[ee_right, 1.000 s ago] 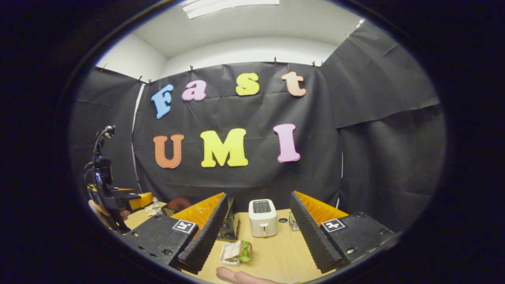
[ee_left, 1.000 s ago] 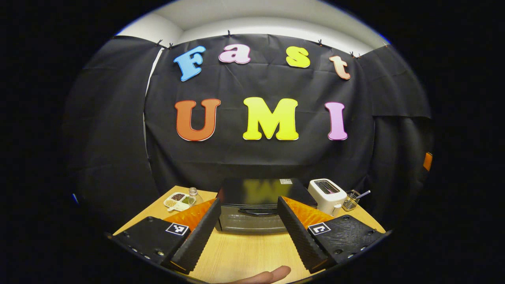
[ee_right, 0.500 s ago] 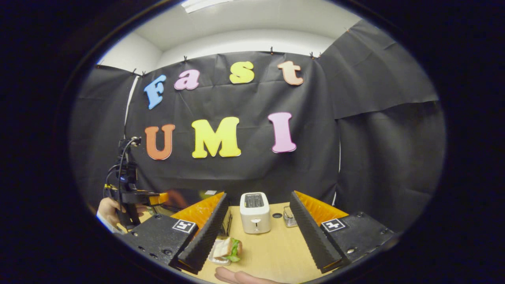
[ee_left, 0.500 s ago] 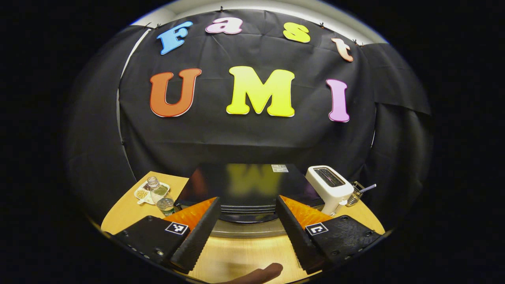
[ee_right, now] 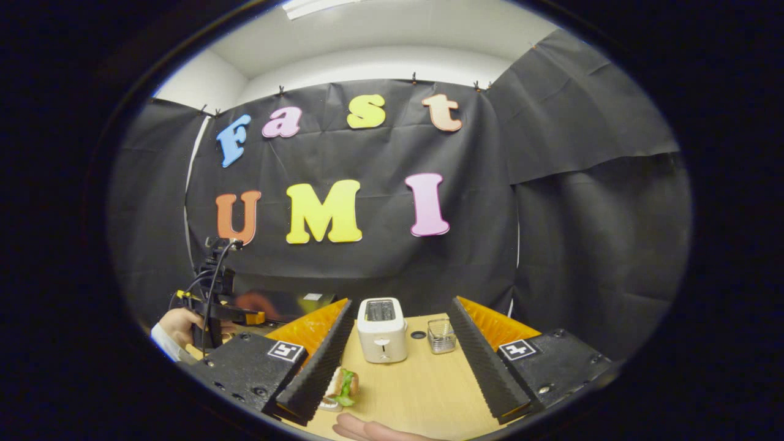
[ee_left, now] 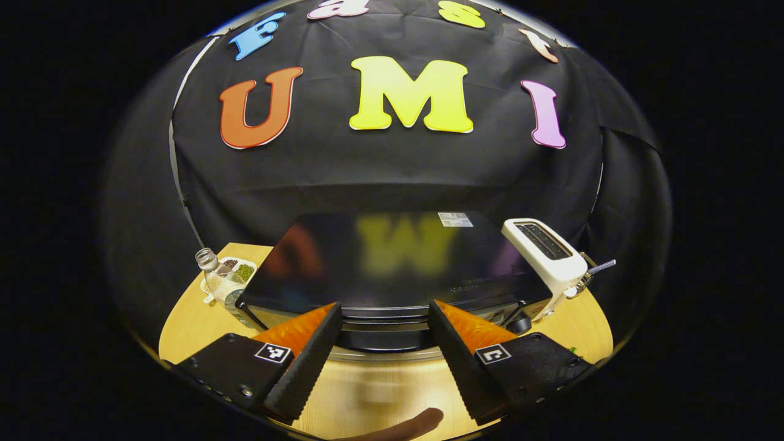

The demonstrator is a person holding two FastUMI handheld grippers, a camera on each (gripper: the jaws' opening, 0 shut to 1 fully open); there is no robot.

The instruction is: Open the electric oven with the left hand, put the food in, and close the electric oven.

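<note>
Glossy black oven: stiff door; your left gripper, fingers spread, should pinch the handle between them.

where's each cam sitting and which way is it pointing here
Left gripper view: rides on the left tool, close above the electric oven, facing its top and front edge; own open fingers and a fingertip show.
Right gripper view: rides on the right tool, farther back over the table, facing the toaster and sandwich; own open fingers, plus the left tool and the hand holding it.
Shared: oven, toaster, table, booth wall.
</note>
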